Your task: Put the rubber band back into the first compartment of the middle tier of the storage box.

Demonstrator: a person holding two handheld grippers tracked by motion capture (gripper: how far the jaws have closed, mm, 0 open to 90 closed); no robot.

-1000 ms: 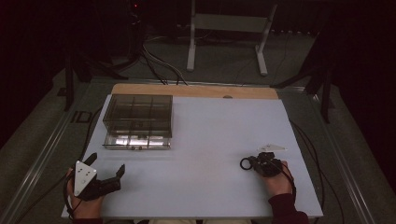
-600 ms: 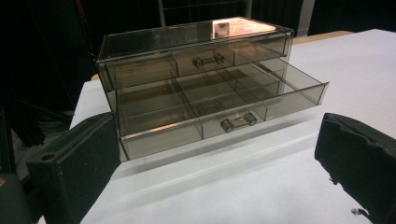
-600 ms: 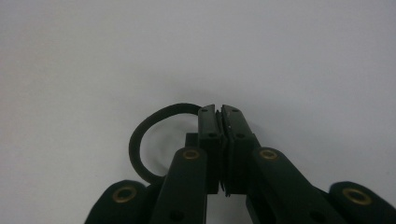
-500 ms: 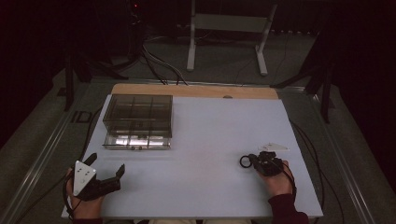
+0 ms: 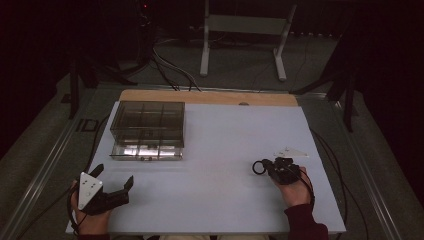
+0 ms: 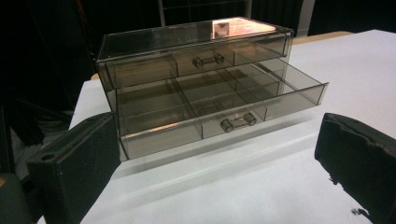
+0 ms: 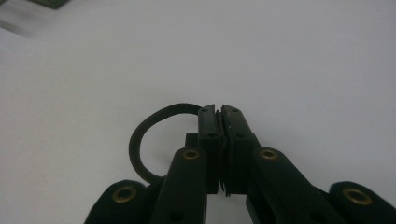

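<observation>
Left claw (image 6: 210, 158) gapes wide before drawer box (image 6: 196, 79); right claw (image 7: 219, 112) pinches black loop (image 7: 140, 140).

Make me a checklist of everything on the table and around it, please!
Surface: white table, bare in the middle.
Job's things: clear drawer box at far left; lower drawer pulled out, looks empty; upper drawer shut.
Clutter: nothing seen.
Grippers: left gripper open, aimed at the box; right gripper shut on a black band.
Cables: some on the floor behind the table, one at the right edge.
Surroundings: dark room, white stand behind.
</observation>
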